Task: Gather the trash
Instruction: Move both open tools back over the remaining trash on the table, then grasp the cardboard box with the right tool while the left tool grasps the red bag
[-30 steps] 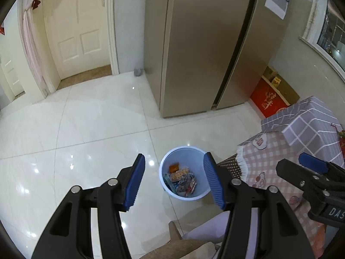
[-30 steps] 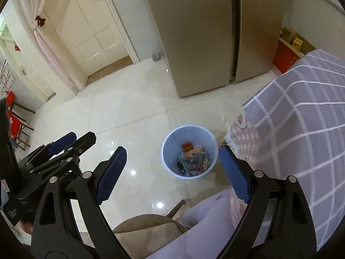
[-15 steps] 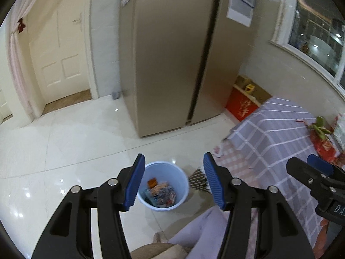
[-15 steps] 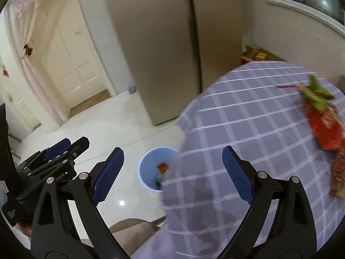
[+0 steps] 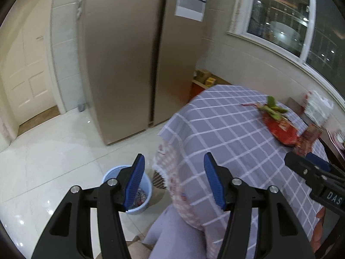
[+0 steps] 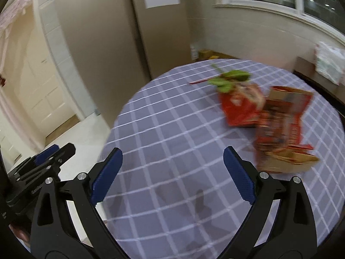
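On the round table with a grey checked cloth [image 6: 172, 118] lie a red snack wrapper [image 6: 239, 105], a torn red and brown carton [image 6: 282, 125] and green leaf scraps [image 6: 228, 79]. My right gripper [image 6: 173, 151] hovers over the cloth short of them, jaws still opening, nothing between them. My left gripper [image 5: 174, 157] hangs at the table's near left edge, jaws opening a little, also empty. Below it a blue bin [image 5: 147, 194] with wrappers inside stands on the floor, half hidden by the left finger. The red wrapper [image 5: 280, 129] shows far right in the left wrist view.
A tall beige fridge [image 5: 120, 54] stands behind the bin, with a white door [image 5: 25, 75] to its left. A window [image 5: 280, 21] runs along the right wall. A white bag [image 6: 327, 62] sits beyond the table. A person's trouser leg [image 5: 172, 233] is below the left gripper.
Both views have swung right and upward, from the bin on the floor to the tabletop with the wrappers. The right jaws have widened slightly.
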The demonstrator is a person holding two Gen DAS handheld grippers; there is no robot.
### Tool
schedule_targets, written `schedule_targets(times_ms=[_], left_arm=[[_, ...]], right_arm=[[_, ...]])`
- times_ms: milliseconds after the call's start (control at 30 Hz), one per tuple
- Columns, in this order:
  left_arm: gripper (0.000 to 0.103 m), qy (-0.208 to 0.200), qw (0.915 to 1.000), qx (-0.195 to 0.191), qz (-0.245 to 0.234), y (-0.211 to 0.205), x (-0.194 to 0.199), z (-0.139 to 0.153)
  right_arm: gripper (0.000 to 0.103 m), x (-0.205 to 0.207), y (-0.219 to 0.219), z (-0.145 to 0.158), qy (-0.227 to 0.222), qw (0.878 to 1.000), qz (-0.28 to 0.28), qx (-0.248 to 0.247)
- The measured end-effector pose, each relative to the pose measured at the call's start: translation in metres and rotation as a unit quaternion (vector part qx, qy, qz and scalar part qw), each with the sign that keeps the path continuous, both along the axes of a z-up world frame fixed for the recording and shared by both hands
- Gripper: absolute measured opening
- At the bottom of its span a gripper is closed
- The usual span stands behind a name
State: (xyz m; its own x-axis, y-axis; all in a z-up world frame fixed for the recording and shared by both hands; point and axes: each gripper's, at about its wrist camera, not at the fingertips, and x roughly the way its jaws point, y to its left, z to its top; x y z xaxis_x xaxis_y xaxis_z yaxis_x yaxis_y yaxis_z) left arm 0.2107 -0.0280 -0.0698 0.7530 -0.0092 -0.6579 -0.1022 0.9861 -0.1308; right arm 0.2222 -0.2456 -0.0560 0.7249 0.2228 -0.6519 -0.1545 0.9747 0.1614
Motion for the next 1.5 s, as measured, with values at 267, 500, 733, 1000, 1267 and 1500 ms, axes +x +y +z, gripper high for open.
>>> schedule_targets(times_ms=[267, 500, 733, 1000, 1267, 1500], left_arm=[[0.062, -0.001, 0.9985, -0.004, -0.056, -0.044, 0.006, 0.002], [0.064, 0.004, 0.9959, 0.003, -0.09, -0.075, 0.011, -0.002], [0.067, 0.015, 0.9928, 0.007, -0.119, -0.099, 0.019, -0.009], [0.069, 0.028, 0.9894, 0.012, -0.142, -0.115, 0.029, -0.015], [0.069, 0.035, 0.9875, 0.012, -0.153, -0.125, 0.036, -0.017], [0.07, 0.052, 0.9862, 0.005, -0.157, -0.128, 0.041, -0.023]], right_arm=[[0.094, -0.008, -0.053, 0.003, -0.016, 0.997, -0.074, -0.029], [0.094, -0.008, -0.087, -0.006, -0.019, 0.993, -0.103, -0.057], [0.094, 0.004, -0.109, -0.024, 0.008, 0.99, -0.126, -0.063], [0.097, 0.022, -0.116, -0.037, 0.029, 0.99, -0.123, -0.069], [0.097, 0.042, -0.138, -0.048, 0.067, 0.991, -0.118, 0.0], [0.09, 0.037, -0.139, -0.045, 0.053, 0.992, -0.116, 0.01]])
